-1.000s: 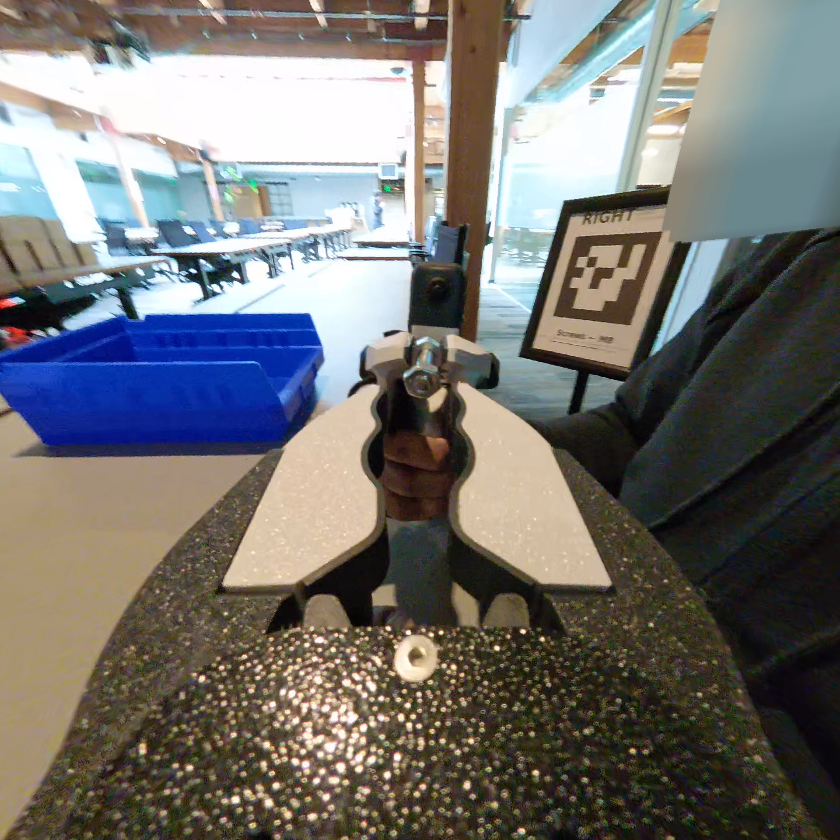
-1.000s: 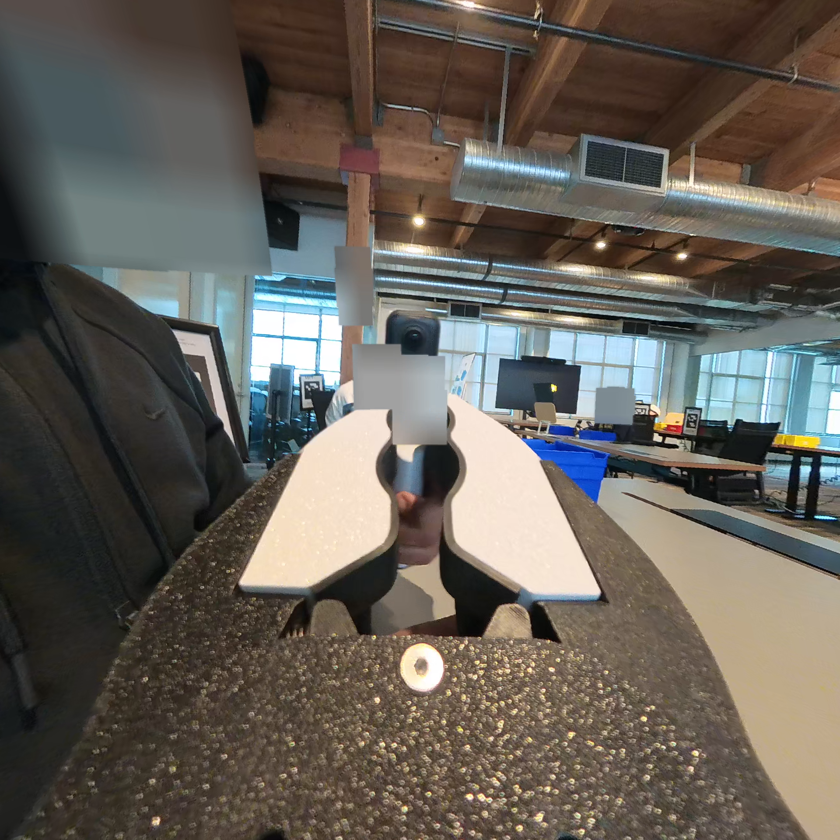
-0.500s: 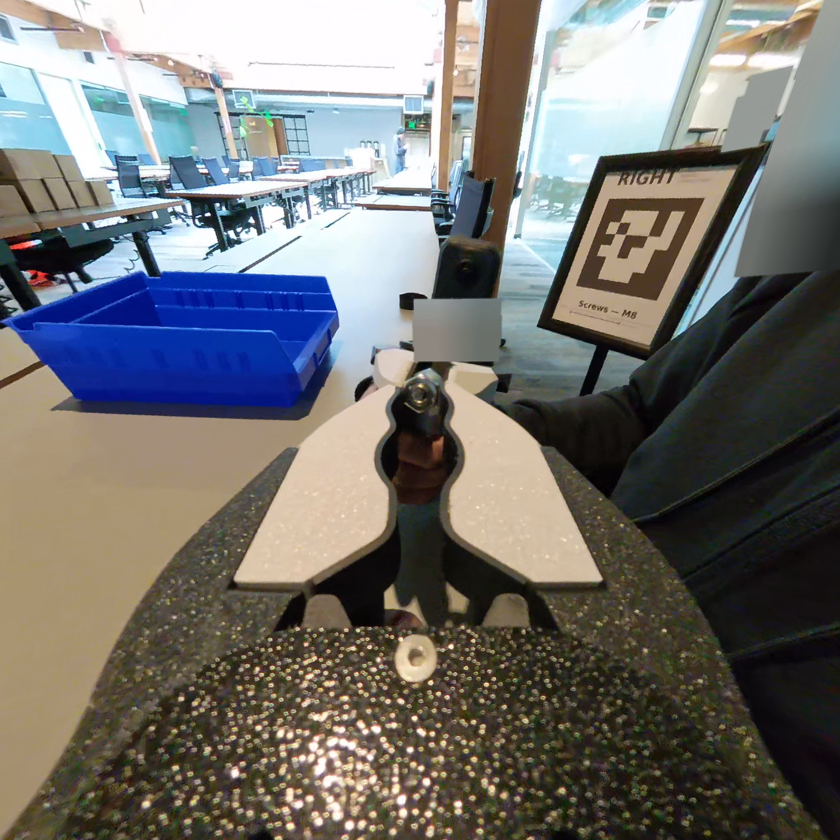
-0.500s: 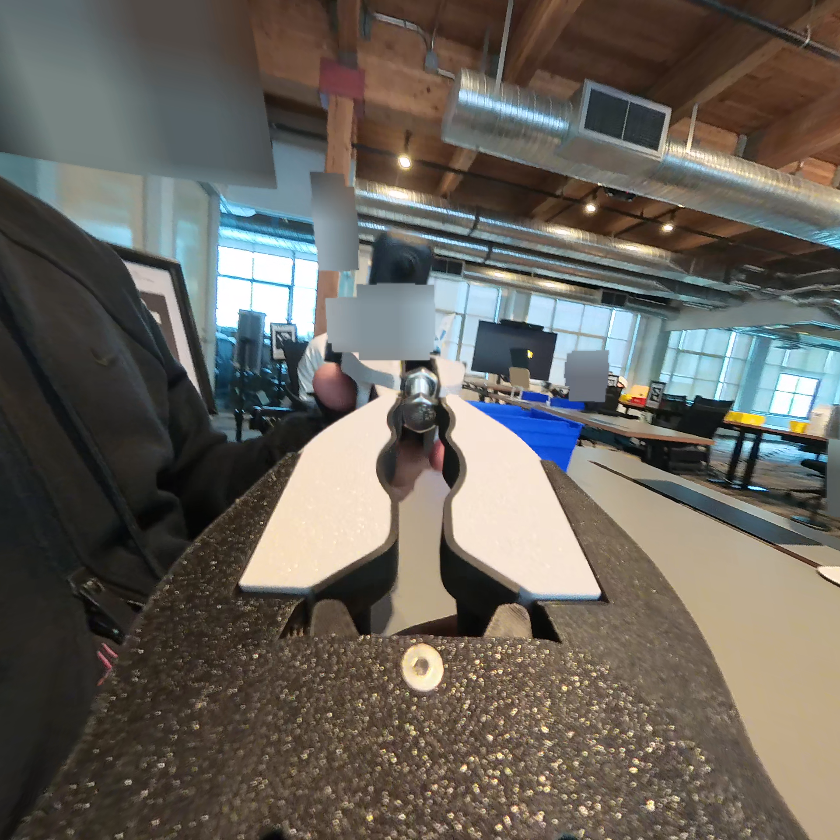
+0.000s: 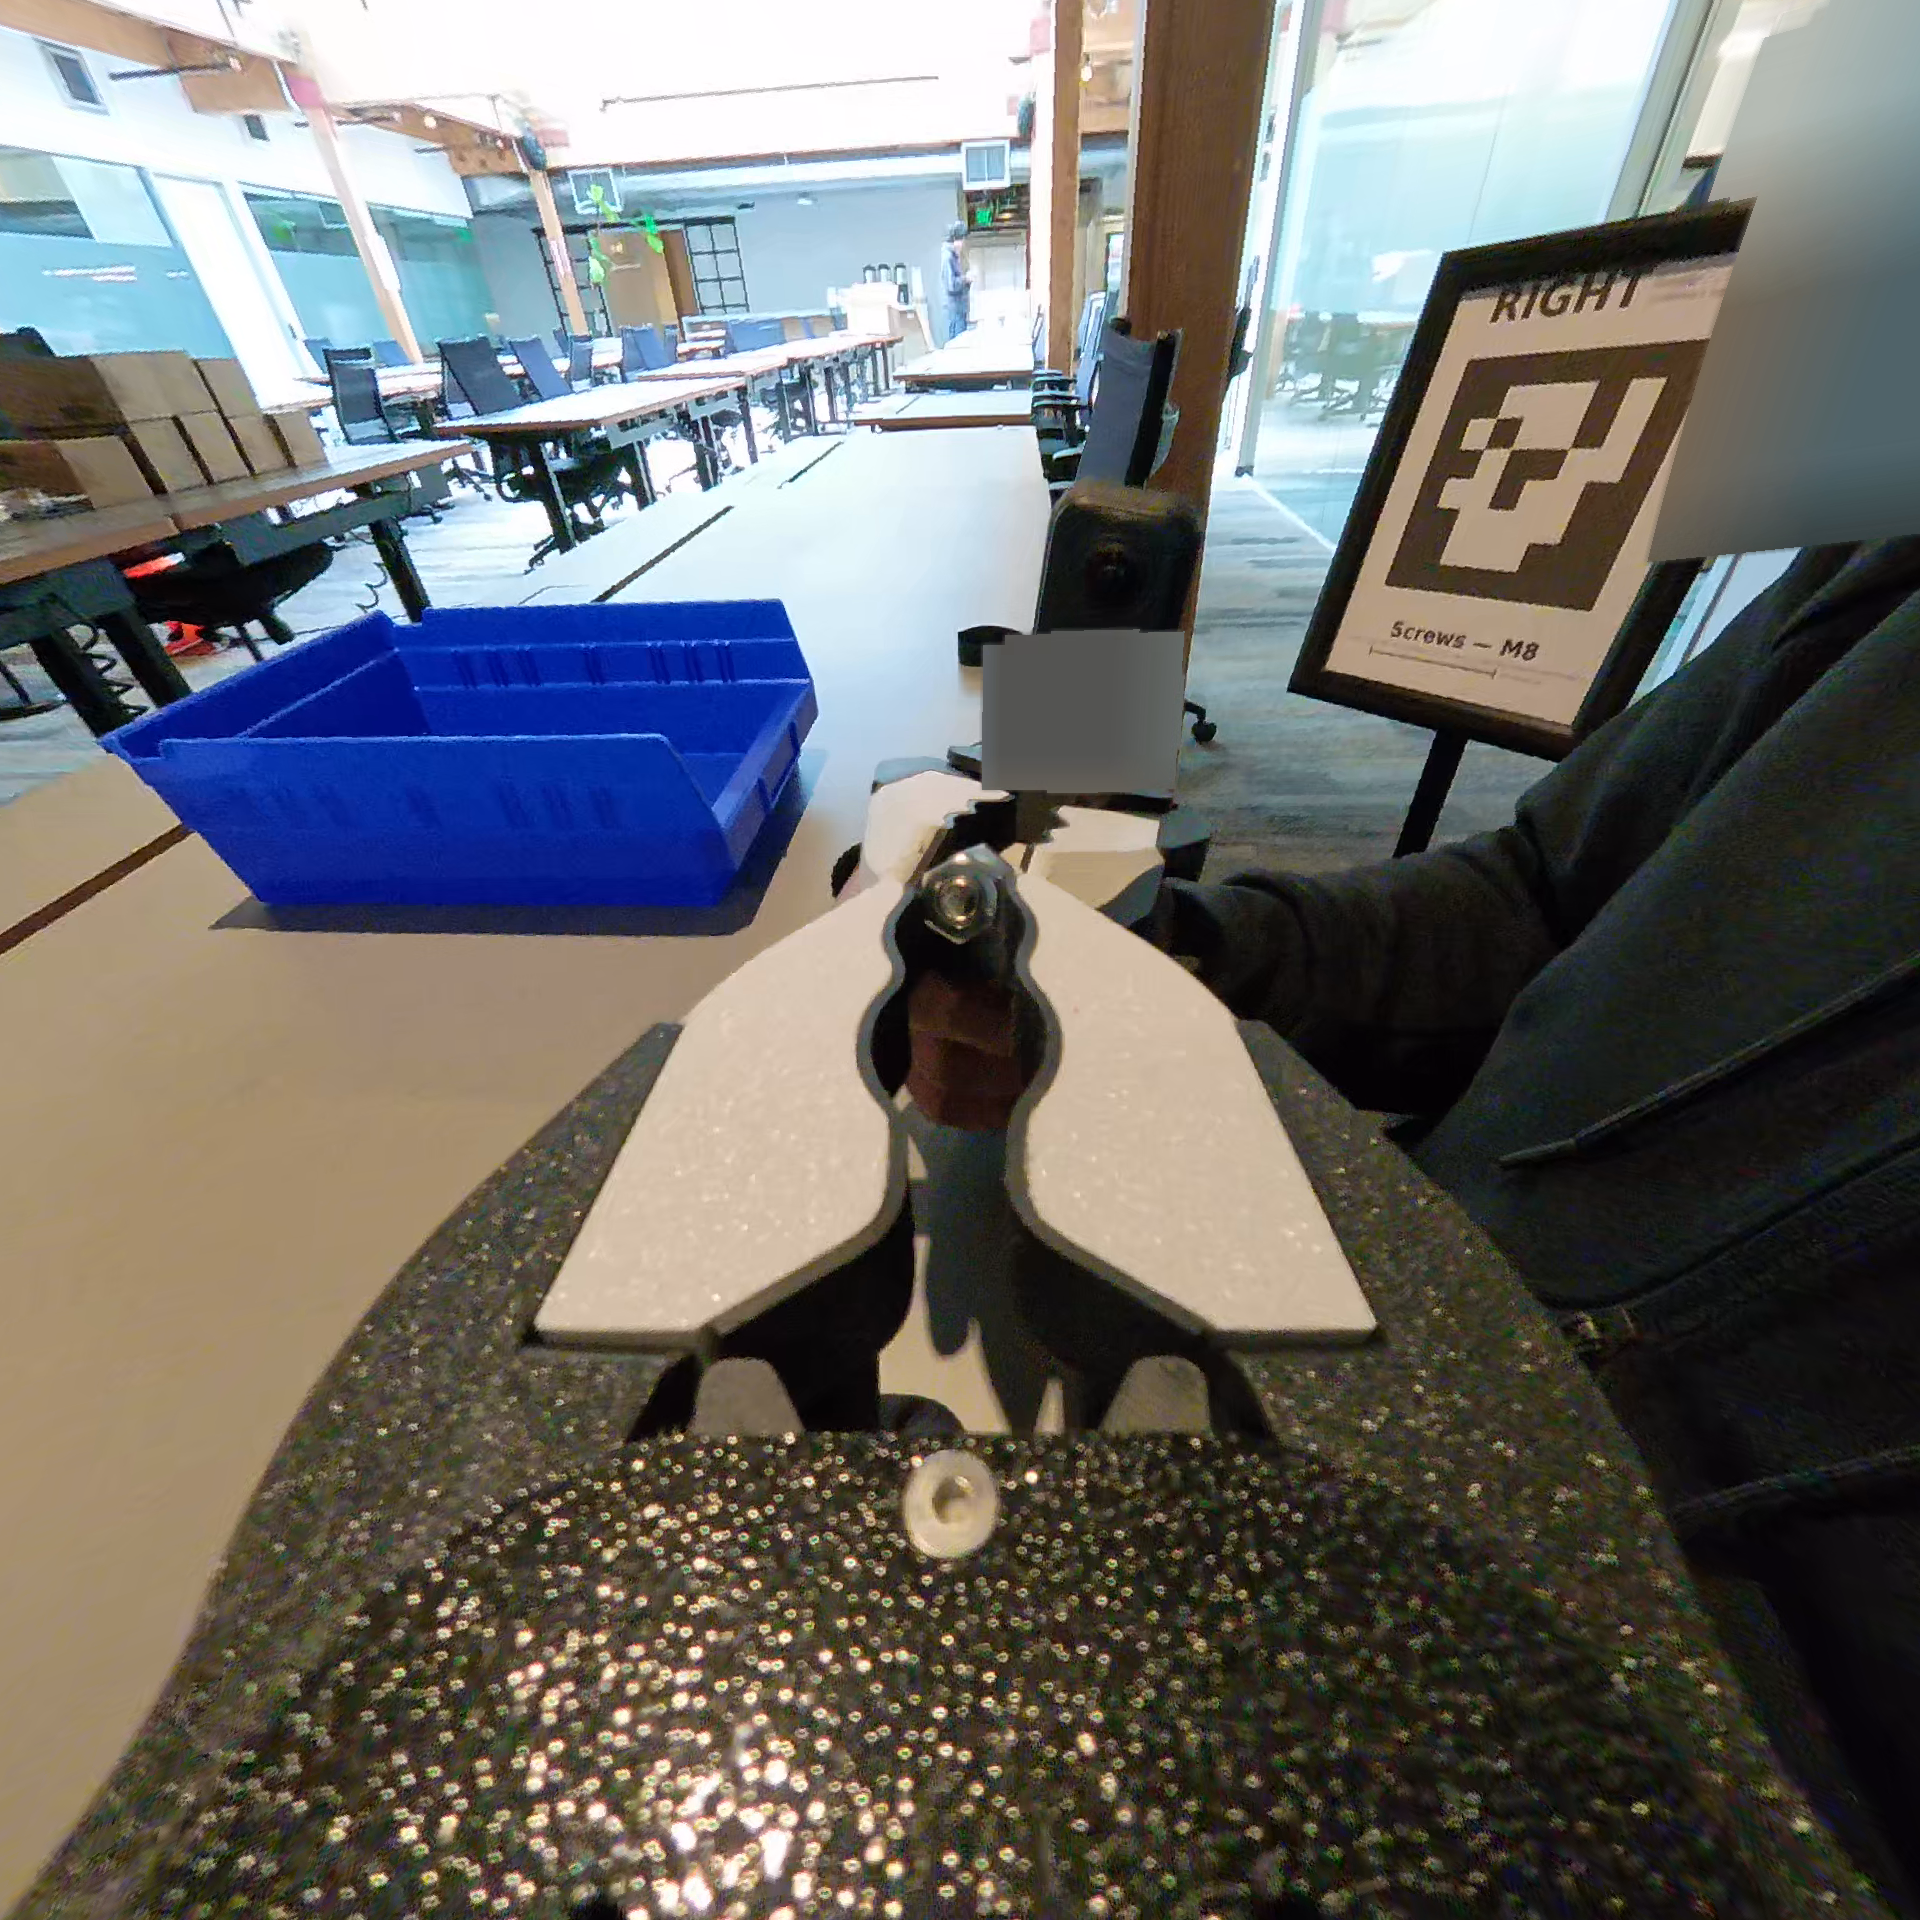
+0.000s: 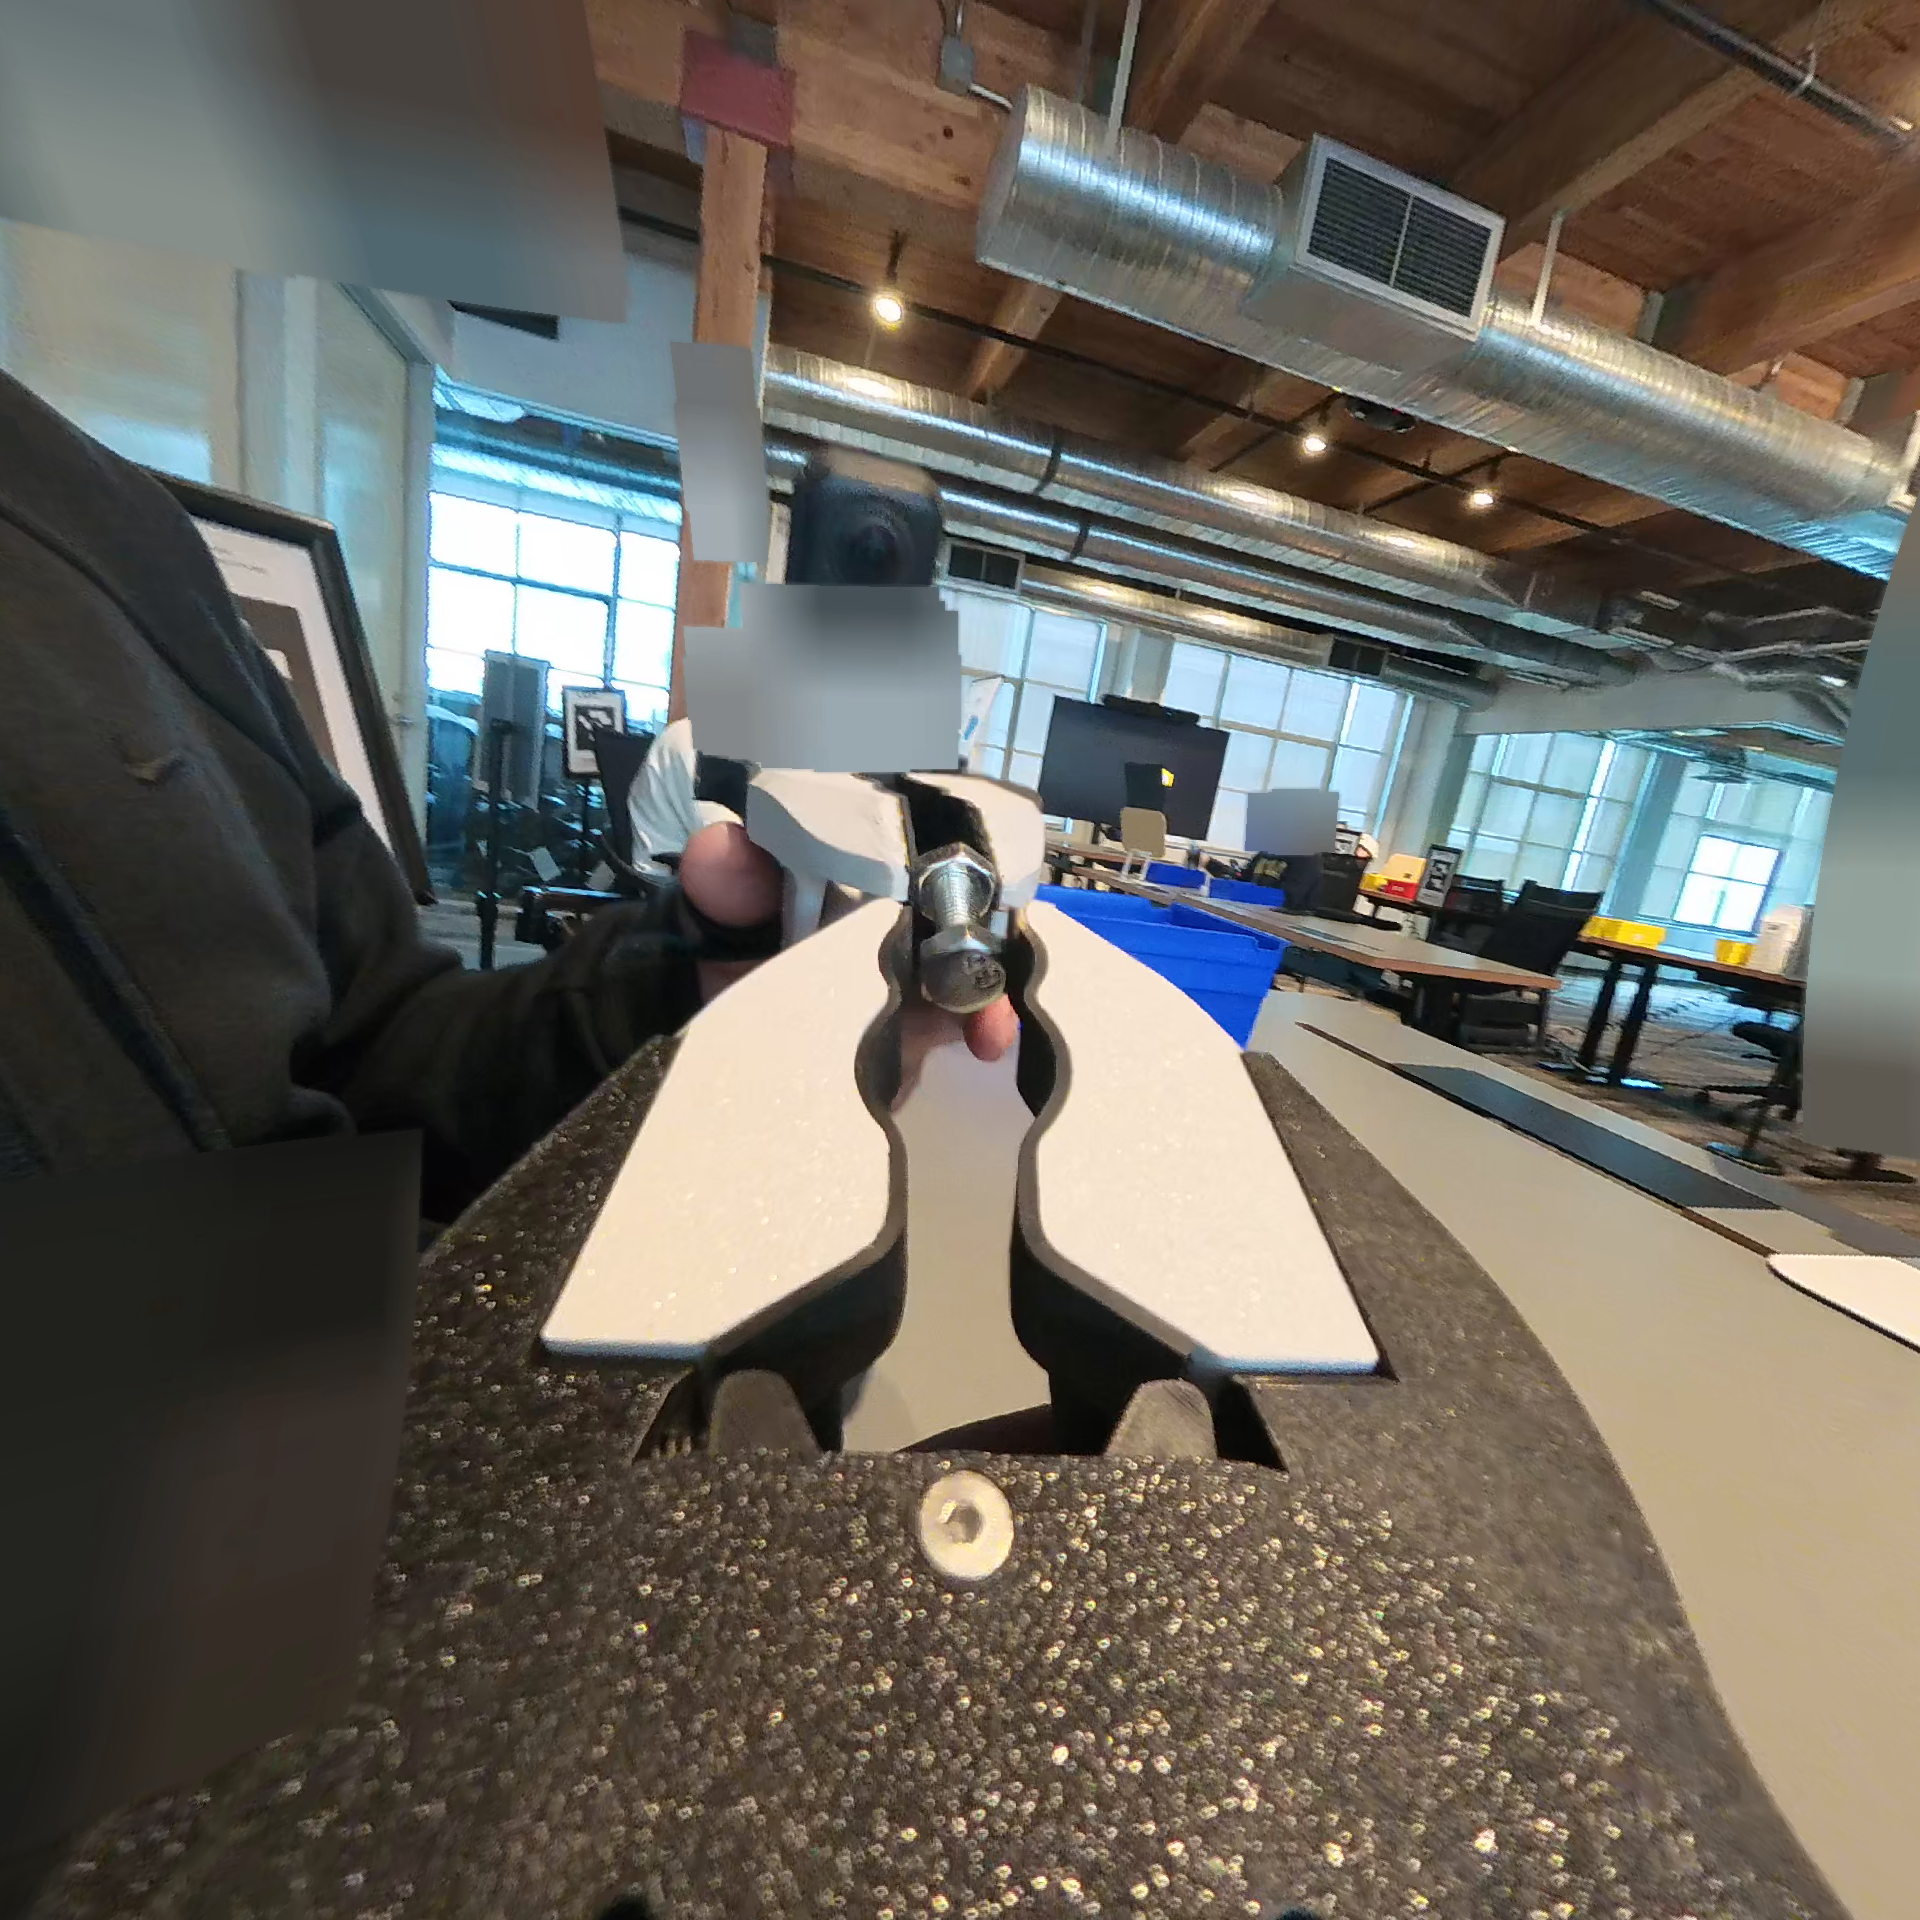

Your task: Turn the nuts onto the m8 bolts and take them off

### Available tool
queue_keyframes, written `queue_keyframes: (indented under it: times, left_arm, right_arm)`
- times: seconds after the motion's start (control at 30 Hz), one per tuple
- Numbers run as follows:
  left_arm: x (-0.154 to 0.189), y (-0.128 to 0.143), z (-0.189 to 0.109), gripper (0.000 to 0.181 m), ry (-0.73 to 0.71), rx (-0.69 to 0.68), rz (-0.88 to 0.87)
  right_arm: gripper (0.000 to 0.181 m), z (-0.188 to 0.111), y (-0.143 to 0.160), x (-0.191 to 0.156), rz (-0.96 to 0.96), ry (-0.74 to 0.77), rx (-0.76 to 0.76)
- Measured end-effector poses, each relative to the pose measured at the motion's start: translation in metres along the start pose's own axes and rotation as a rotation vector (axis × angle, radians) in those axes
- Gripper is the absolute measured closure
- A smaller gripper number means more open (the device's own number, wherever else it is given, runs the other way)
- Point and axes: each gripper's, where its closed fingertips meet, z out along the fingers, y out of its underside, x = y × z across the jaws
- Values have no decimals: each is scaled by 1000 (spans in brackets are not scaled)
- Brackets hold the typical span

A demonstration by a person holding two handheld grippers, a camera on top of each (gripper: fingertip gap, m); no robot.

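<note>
**A:** What writing can be read?

**B:** A black-framed sign (image 5: 1507,499) is seen at 2 o'clock in the left wrist view. It carries a black-and-white square marker, with one printed word above and a short printed line below. Faint stamped marks are seen on the bolt head in the right wrist view, but they are too small to be read.

**A:** Where is the bolt (image 6: 954,920) held, and how is it pointed?

**B:** It is held in the air above the table (image 5: 260,1143), between the two tools. Its head is clamped between the tips of the right tongs (image 6: 961,940). Its long axis runs away from that camera, tilted slightly towards 12 o'clock. The nut (image 5: 961,902) is threaded on the far end of the shank and is pinched by the closed left tongs (image 5: 961,920). In the left wrist view the nut is met face-on, with the shank's tip seen in its bore.

**A:** How are the two tools set?

**B:** They are set tip to tip, facing each other. A hand (image 6: 727,883) is seen at 9 o'clock of the bolt, wrapped round the left tool.

**A:** And the containers?

**B:** A blue bin (image 5: 468,790) is stood on the table at 10 o'clock. An inner divider is visible, but what lies on its floor is probably hidden by the front wall.
</note>
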Motion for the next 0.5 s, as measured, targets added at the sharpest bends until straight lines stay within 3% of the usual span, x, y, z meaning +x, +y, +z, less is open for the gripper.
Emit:
queue_keyframes:
  times: [0.5]
  left_arm:
    - [-8, 9, -10, 167, -104, -153, 69]
  right_arm:
    - [165, 5, 19, 7, -107, 72, -115]
